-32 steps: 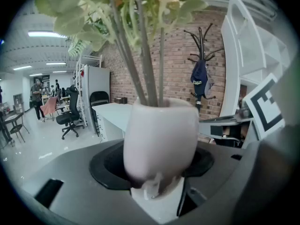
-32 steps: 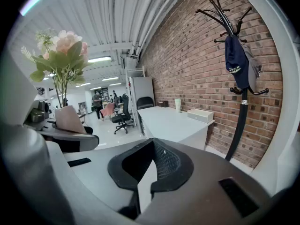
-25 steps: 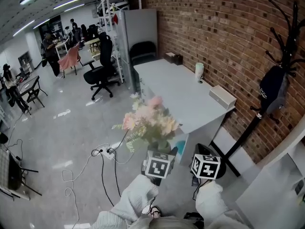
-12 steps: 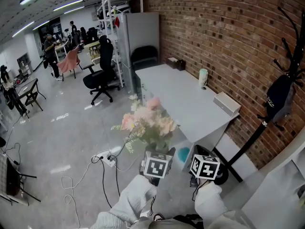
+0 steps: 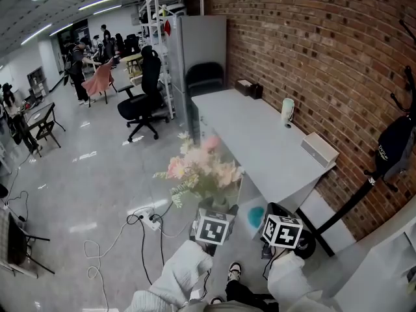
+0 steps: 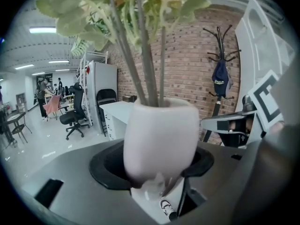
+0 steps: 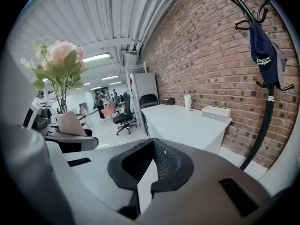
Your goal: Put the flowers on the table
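Note:
A bunch of pink and cream flowers [image 5: 201, 168] stands in a white vase [image 6: 161, 139]. My left gripper [image 5: 218, 212] is shut on the vase and holds it upright above the floor, left of the near end of the grey table [image 5: 260, 142]. In the left gripper view the stems rise from the vase and the black pads [image 6: 108, 165] press its sides. My right gripper [image 5: 278, 221] is beside the left one, shut with nothing in it. In the right gripper view the flowers [image 7: 58, 62] show at the left and the table [image 7: 183, 118] lies ahead.
On the table by the brick wall stand a white box [image 5: 319, 149], a pale cup [image 5: 287, 112] and a dark box [image 5: 249, 88]. A black coat rack with a bag [image 5: 393, 151] is at the right. Cables and a power strip [image 5: 153, 221] lie on the floor. Office chairs [image 5: 146, 96] stand further back.
The view has shifted: the table and coat rack sit further right in the picture. A shoe now shows at the bottom. Both grippers keep their hold and spacing.

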`<state>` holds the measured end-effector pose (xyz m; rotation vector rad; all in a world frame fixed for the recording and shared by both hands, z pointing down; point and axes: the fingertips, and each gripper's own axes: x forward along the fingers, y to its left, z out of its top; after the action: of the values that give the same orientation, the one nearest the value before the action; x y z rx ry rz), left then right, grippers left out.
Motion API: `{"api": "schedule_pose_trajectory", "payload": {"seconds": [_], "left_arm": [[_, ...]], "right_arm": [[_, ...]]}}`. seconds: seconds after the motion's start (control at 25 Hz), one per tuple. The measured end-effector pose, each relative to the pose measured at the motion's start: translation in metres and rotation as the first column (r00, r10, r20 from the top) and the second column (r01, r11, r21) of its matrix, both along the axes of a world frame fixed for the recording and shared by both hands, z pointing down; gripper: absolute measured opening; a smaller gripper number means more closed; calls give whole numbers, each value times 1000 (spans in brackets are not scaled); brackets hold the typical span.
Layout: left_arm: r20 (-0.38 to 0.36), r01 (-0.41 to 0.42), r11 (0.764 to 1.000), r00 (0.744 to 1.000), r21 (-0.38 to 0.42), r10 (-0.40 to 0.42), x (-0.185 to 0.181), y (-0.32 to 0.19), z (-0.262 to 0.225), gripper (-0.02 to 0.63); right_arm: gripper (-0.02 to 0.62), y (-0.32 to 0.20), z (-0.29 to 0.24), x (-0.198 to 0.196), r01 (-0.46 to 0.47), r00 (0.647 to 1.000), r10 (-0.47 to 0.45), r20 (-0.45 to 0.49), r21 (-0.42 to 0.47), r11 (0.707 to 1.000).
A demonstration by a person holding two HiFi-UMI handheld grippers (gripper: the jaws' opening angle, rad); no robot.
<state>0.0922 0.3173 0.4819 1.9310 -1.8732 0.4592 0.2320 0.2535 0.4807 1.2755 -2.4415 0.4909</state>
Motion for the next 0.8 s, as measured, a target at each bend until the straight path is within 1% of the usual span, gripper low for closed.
{"api": "schedule_pose_trajectory", "payload": {"seconds": [0.16,0.28,0.4,0.52,0.68,0.8], "left_arm": [[5,21,1000,1000,-6,-21,-22,-19,5,291],[11,37,999,999,5,-37,-38,-40,5,290],[23,42,999,999,20,-42,-54,-68,2,290],[27,51,999,998,15,-51,-69,-97,-2,291],[29,70,997,997,34,-71,-89,-139,-10,291],[30,73,997,997,30,-74,-102,-171,-8,290]], "right_arm": [[23,-23,3,-24,27,1000,-27,-4,2,1000],[23,-47,4,-41,40,999,-40,-1,2,999],[23,-75,1,-58,51,999,-51,7,6,999],[23,-106,0,-74,64,998,-64,3,4,998],[23,-152,-5,-91,68,998,-68,0,12,998],[23,-183,-8,-102,75,997,-75,-5,20,997]]}}
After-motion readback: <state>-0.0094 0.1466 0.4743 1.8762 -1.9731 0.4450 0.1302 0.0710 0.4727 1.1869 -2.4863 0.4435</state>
